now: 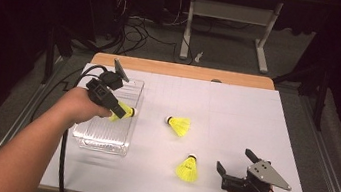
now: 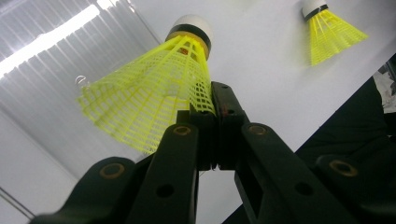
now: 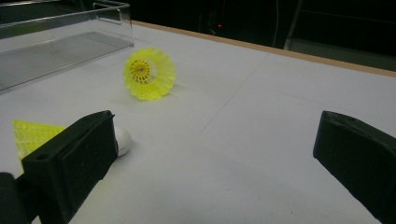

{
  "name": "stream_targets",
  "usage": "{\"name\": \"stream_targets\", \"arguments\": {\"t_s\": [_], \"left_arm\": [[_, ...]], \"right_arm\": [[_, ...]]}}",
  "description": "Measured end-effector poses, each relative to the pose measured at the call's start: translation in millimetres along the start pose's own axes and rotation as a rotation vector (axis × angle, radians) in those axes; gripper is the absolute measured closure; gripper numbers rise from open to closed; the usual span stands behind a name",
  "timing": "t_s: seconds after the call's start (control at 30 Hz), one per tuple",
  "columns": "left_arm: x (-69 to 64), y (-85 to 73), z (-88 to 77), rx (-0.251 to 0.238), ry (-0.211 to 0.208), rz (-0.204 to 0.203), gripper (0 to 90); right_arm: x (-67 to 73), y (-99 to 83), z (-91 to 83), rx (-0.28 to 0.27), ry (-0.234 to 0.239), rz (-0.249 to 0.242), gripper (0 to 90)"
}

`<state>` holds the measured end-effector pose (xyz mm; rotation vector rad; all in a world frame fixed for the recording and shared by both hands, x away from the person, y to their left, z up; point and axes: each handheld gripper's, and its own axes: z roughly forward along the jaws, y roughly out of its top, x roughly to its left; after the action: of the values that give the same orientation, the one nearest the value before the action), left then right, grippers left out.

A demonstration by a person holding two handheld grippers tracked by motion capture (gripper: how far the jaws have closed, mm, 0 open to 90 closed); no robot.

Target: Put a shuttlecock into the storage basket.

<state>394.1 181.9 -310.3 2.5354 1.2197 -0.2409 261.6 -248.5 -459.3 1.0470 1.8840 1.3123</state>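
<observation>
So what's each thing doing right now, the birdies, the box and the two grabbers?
Left gripper: shut on a shuttlecock's skirt, over the tray.
Held shuttlecock: pinched at the skirt edge, in the air.
Tray: clear, open on top, nothing lying in it.
Middle shuttlecock: lying on its side on the table.
Near shuttlecock: lying on the table, cork pointing away.
Right gripper: open, empty, resting low by the near shuttlecock.

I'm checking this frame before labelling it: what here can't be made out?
- Held shuttlecock: left gripper view, the closed black jaws hide part of its skirt.
- Near shuttlecock: right gripper view, one jaw covers part of it.
- Clear tray: high view, the left gripper and hand cover part of it.
</observation>
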Motion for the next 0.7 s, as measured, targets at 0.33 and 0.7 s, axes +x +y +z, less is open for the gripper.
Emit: {"name": "stream_targets", "arguments": {"t_s": [0.33, 0.7], "left_arm": [[13.9, -9.3, -4.0, 0.0, 0.019, -0.043, 88.6], [26.4, -17.9, -3.9, 0.003, 0.035, -0.082, 88.6]], "right_arm": [[0.2, -0.1, 0.2, 0.001, 0.0, 0.0, 0.3], [0.4, -0.1, 0.5, 0.002, 0.0, -0.001, 0.3]]}}
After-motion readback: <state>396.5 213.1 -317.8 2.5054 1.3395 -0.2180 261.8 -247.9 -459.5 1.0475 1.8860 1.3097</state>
